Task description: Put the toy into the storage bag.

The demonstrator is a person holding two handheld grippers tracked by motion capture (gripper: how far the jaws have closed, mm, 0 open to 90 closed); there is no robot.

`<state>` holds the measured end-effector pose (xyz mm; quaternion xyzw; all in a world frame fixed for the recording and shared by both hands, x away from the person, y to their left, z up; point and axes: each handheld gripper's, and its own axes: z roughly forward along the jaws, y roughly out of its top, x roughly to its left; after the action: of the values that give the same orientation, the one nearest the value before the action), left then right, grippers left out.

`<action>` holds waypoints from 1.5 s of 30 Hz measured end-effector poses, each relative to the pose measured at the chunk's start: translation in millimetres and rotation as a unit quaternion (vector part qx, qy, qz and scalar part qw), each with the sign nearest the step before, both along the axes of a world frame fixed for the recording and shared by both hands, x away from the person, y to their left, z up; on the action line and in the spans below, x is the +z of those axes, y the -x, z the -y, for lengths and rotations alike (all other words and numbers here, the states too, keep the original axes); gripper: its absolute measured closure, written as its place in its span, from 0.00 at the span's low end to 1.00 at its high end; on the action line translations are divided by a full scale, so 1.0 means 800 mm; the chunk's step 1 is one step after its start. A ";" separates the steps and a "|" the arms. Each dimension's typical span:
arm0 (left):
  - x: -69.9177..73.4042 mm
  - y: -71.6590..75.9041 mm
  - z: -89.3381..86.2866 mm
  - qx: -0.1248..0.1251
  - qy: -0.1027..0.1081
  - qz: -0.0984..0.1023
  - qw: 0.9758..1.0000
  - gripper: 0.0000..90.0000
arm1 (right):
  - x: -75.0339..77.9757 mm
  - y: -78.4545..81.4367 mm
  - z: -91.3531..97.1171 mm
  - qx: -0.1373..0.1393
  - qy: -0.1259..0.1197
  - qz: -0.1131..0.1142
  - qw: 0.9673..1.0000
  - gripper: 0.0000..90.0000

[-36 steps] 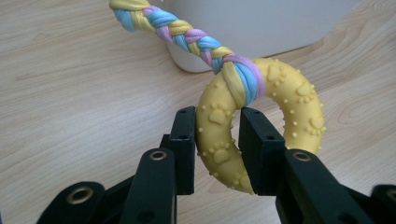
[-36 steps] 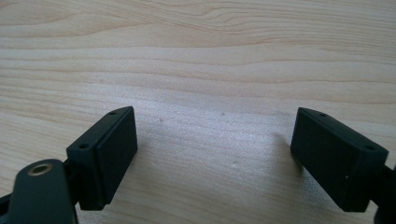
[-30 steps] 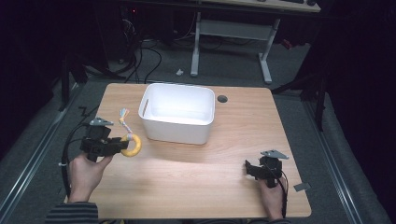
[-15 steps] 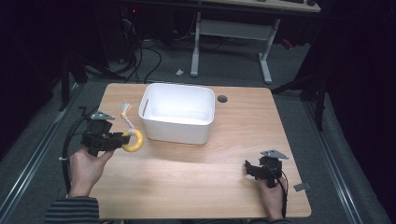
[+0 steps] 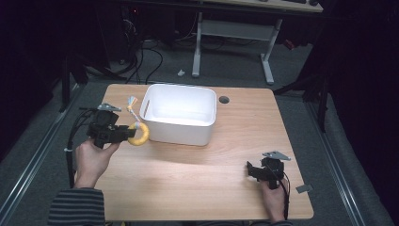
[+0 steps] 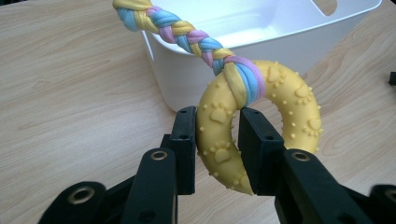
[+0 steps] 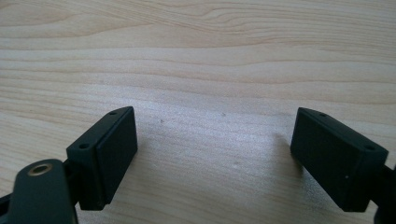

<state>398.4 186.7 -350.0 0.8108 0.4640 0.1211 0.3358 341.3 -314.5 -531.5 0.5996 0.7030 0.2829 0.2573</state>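
Observation:
A yellow rubber ring toy point(image 6: 261, 116) with raised paw prints has a braided rope point(image 6: 187, 35) in blue, pink and yellow knotted to it. My left gripper point(image 6: 217, 140) is shut on the ring, holding it above the table just left of the white bin point(image 5: 181, 113). In the high view the ring toy point(image 5: 140, 134) hangs at the gripper's tip point(image 5: 127, 135) and the rope's tassel point(image 5: 131, 102) trails back to the left. My right gripper point(image 5: 250, 170) rests low near the table's front right, open, with bare wood between its pads point(image 7: 114, 149).
The wooden table point(image 5: 197, 188) has a round cable hole point(image 5: 224, 100) behind the bin. The bin holds nothing that I can see. A desk frame and cables stand on the dark floor beyond the table.
My left hand has lifted the ring toy and carried it a little toward the bin. The right gripper has stayed where it was.

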 end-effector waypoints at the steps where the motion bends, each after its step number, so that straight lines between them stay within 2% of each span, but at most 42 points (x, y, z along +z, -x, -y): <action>1: 0.001 -0.002 0.001 -0.001 0.001 0.000 1.000 0.76 | 0.000 0.000 0.000 0.000 0.000 0.000 1.000 0.16; 5: 0.008 -0.016 0.012 -0.007 0.009 0.001 1.000 0.76 | 0.000 0.000 0.000 0.000 0.000 0.000 1.000 0.16; 20: 0.014 -0.044 0.043 -0.013 0.007 -0.004 1.000 0.76 | 0.000 0.000 0.000 -0.001 -0.001 0.000 1.000 0.16; 26: 0.015 -0.053 0.050 -0.015 0.002 -0.006 1.000 0.76 | 0.000 0.000 0.000 -0.001 0.000 0.000 1.000 0.16; 34: 0.017 -0.064 0.060 -0.017 0.006 -0.006 1.000 0.76 | 0.000 0.000 -0.001 -0.002 0.000 0.000 1.000 0.16; 45: 0.015 -0.077 0.069 -0.010 0.000 -0.006 1.000 0.76 | 0.000 0.000 -0.001 -0.002 -0.001 -0.001 1.000 0.16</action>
<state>460.4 131.5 -337.7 0.8162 0.4575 0.1134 0.3340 341.1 -313.7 -531.5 0.6011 0.7020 0.2828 0.2567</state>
